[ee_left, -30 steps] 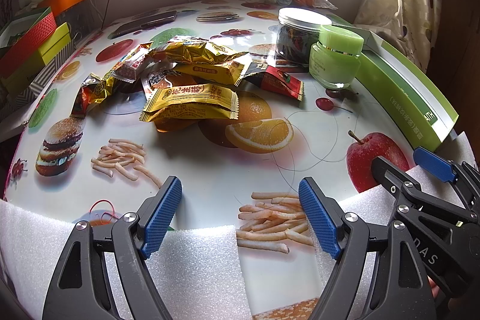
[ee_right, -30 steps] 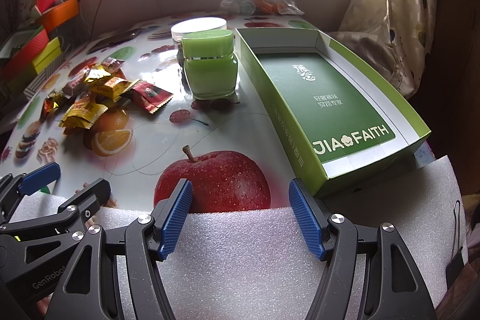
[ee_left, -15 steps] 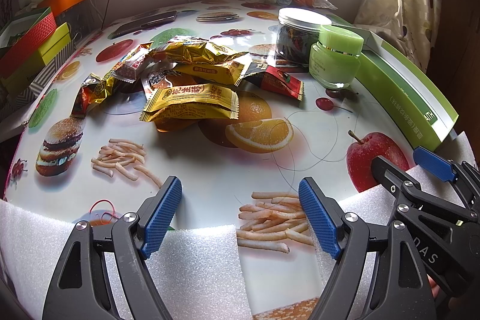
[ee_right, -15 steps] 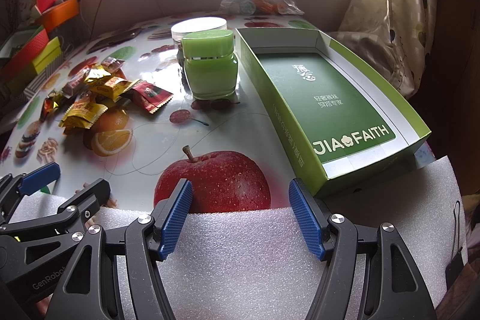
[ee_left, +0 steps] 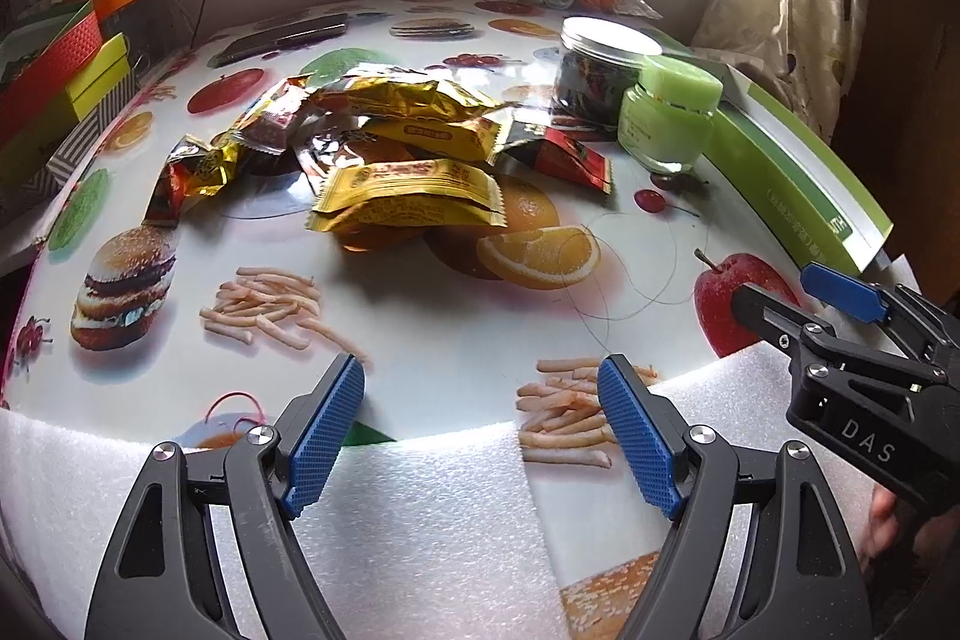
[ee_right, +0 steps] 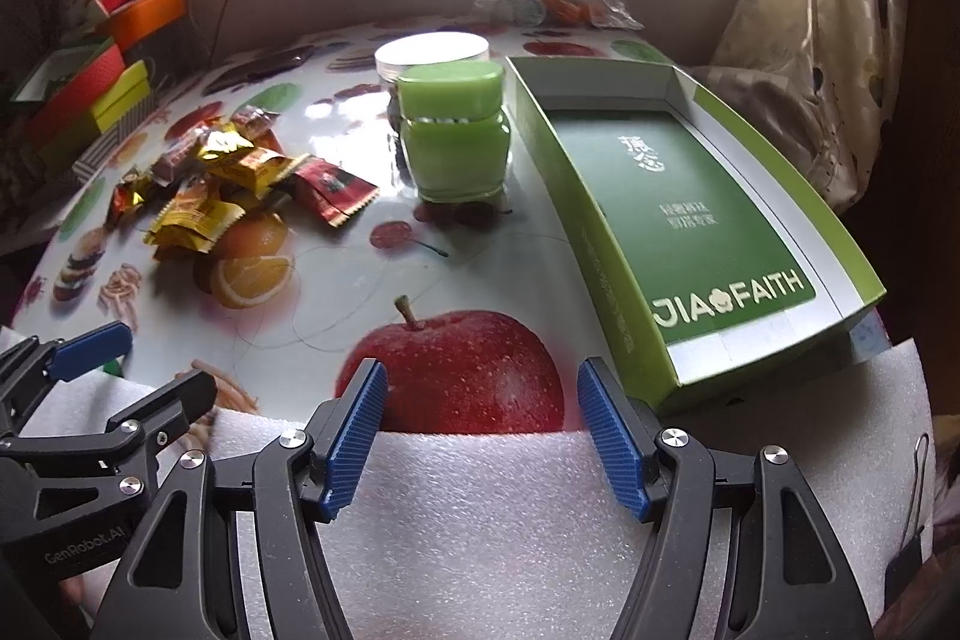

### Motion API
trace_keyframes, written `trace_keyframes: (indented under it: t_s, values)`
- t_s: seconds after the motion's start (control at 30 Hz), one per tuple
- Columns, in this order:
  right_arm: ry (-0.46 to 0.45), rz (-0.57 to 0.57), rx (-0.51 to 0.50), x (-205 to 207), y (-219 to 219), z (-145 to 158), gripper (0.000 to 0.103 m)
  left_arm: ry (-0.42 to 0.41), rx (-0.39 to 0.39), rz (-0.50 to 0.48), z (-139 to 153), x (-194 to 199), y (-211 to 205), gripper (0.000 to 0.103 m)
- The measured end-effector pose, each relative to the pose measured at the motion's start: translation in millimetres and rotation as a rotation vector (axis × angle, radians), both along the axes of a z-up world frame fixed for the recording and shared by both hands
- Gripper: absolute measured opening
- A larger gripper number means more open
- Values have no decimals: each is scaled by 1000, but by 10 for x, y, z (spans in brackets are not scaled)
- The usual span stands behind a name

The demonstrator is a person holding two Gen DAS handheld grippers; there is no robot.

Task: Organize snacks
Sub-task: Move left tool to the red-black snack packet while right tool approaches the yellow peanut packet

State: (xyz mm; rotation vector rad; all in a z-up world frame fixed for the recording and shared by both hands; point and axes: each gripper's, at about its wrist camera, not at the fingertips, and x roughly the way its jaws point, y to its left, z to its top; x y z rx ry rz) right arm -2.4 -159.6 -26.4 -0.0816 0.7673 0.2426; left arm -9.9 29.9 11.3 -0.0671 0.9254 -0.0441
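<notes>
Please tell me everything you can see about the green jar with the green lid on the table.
The green jar stands upright on the fruit-printed tablecloth, with its lid closed. The lid is opaque, bright green and looks like plastic; a thin silver band runs below it. The body is translucent pale green, glossy, like glass or plastic. It stands just left of the open green box, in front of a clear jar with a white lid, to the right of the snack packets. Neither claw touches it.

We hold our left gripper [ee_left: 480,424] and right gripper [ee_right: 477,430] side by side, jaws spread wide, both empty.
</notes>
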Motion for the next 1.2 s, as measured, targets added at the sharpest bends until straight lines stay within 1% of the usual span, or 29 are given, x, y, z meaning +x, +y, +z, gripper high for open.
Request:
trace_keyframes:
  t_s: [0.1, 0.2, 0.27, 0.37, 0.47, 0.6, 0.67, 0.77, 0.87, 1.07, 1.1, 1.2]
  values:
    - [-29, 83, -6, 21, 166, 122, 67, -21, 5, 52, 91, -9, 201, 81]
    - [-7, 184, -6, 106, 389, 187, 67, -23, -7, 111, 160, 31, 431, 81]
    - [-13, 244, -16, 138, 546, 226, 67, -26, -14, 146, 189, 37, 585, 81]
    - [4, 367, -42, 202, 818, 257, 67, -22, -7, 191, 207, 61, 801, 80]
    - [5, 434, -49, 266, 1027, 252, 67, -14, -21, 233, 200, 82, 1019, 80]
    - [5, 478, -84, 368, 1251, 245, 67, -6, -11, 278, 199, 152, 1265, 80]
    - [12, 503, -95, 415, 1334, 227, 67, -7, -17, 280, 201, 194, 1377, 81]
    - [11, 534, -114, 473, 1441, 193, 67, -9, -4, 289, 209, 275, 1503, 80]
    - [-1, 562, -140, 489, 1525, 169, 67, 5, -56, 276, 193, 390, 1617, 81]
    - [39, 545, -151, 582, 1596, 66, 67, 15, -35, 282, 155, 624, 1754, 80]
    - [42, 535, -145, 590, 1586, 64, 66, 20, -28, 296, 151, 653, 1780, 80]
    - [57, 516, -99, 628, 1549, 72, 63, 11, -21, 285, 148, 735, 1824, 80]
